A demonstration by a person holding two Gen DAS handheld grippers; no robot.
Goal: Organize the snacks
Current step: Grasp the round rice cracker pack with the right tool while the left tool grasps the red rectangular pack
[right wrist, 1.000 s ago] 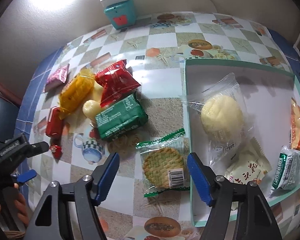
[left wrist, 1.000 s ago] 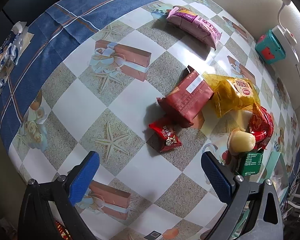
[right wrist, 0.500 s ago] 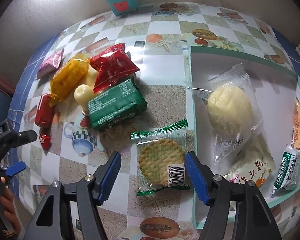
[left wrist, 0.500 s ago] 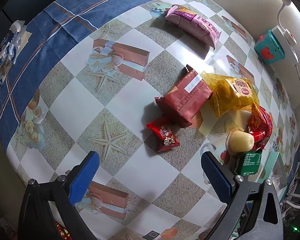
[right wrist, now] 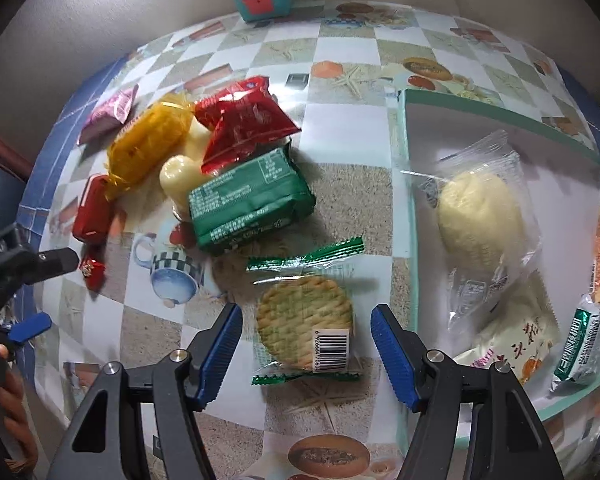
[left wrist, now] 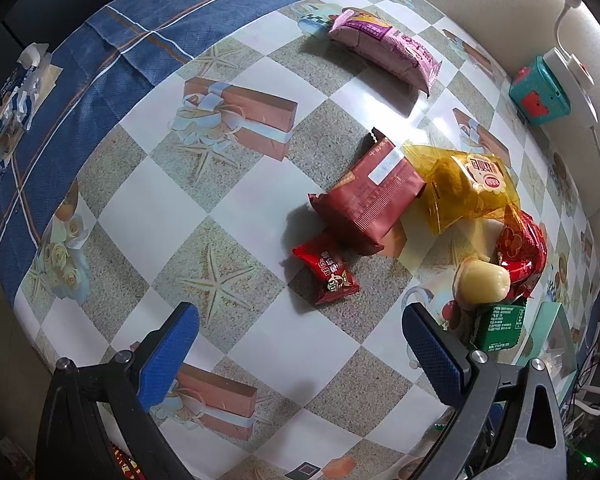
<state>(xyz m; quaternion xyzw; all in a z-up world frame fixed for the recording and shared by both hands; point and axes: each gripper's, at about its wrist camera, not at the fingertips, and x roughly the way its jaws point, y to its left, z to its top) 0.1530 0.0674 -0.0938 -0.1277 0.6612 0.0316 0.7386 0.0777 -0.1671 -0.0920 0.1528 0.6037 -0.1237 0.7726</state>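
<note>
Snacks: round cracker in clear, green-edged wrapper [right wrist: 305, 322] sits between the open right gripper [right wrist: 306, 350] jaws, which have just been closing; go lower, then squeeze gently. Left gripper [left wrist: 300, 346] open, empty.

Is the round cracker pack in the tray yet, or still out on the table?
Out. The cracker pack lies on the tablecloth, left of the tray wall.

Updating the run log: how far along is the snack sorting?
Partly done. Already in the tray: a round bun and about three other packets. In hand: the right gripper is open astride the cracker packet, its jaws having just been closing, pads not yet touching. The left gripper is open and empty. Left on the table: the green pack, red bag, yellow bag, pink bar and others.
</note>
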